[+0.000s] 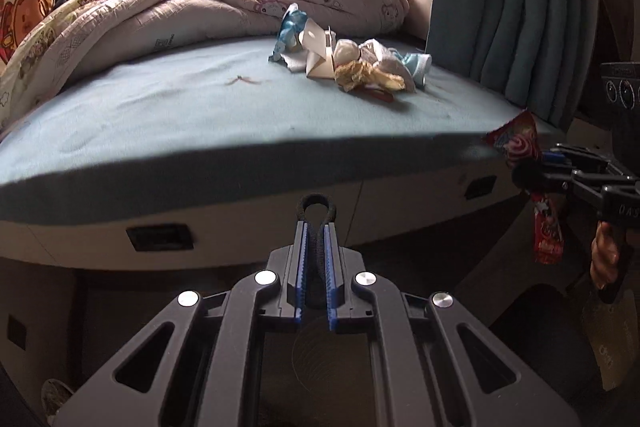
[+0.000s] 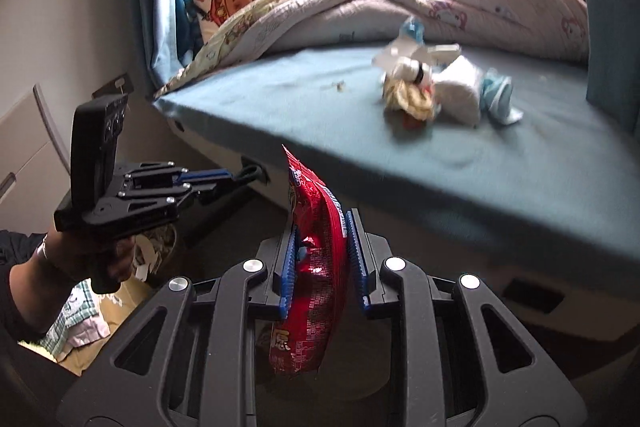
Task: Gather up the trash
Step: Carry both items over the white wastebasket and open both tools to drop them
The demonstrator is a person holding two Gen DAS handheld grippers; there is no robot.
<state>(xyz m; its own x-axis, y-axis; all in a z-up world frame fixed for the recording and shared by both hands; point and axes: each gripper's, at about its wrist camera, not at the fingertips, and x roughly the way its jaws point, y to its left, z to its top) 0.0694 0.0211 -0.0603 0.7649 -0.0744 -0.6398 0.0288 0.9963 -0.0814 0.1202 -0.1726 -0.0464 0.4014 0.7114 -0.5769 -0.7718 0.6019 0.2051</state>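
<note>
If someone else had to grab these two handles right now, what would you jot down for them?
Left gripper: shut on a black cord loop.
Right gripper: shut on a red snack wrapper, held off the bed.
Still on the blue bed sheet: a trash pile of paper, tissue and wrappers, plus a small scrap.
Done: red wrapper picked up.
Left: bin it, then clear the pile.

— How are your hands set?
— Your left gripper point(image 1: 316, 227) is clamped tight on a black cord loop point(image 1: 317, 205); your right gripper point(image 2: 323, 227), angled downward, pinches a red wrapper point(image 2: 314, 267).
</note>
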